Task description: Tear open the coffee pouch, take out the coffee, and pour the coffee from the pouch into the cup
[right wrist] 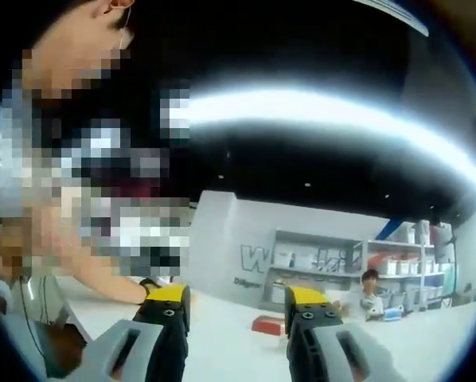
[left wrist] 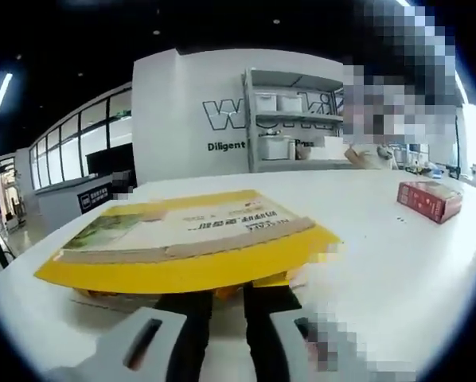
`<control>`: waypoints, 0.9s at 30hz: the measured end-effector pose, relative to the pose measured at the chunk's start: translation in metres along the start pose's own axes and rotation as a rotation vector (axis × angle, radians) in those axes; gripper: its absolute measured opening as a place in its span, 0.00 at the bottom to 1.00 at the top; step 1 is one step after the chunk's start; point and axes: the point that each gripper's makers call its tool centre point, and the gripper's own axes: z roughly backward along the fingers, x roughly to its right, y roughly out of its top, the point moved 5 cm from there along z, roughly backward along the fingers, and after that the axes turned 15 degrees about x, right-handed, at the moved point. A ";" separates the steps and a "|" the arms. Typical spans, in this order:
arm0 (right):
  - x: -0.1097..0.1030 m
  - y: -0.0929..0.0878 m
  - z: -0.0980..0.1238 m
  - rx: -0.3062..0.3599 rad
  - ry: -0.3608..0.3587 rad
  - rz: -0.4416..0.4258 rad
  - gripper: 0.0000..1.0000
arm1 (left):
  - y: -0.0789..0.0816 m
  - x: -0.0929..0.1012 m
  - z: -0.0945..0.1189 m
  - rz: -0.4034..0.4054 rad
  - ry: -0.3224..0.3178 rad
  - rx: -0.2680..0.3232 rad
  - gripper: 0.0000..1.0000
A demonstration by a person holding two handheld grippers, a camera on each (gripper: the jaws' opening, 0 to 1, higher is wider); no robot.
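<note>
Nothing Poured Yet: Pouch at the Left Tool, No Cup Seen

Two tools are in play. The left tool sits low on the white surface, its jaws reaching under the near edge of the yellow coffee pouch; whether they pinch it I cannot tell. The right tool is raised, jaws spread, holding nothing. Tearing and pouring look still ahead. A red box lies well off to the right, leaving open room ahead.
</note>
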 end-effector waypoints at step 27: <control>-0.009 0.009 -0.009 0.032 0.021 -0.010 0.47 | 0.019 0.002 0.033 0.188 -0.144 0.094 0.03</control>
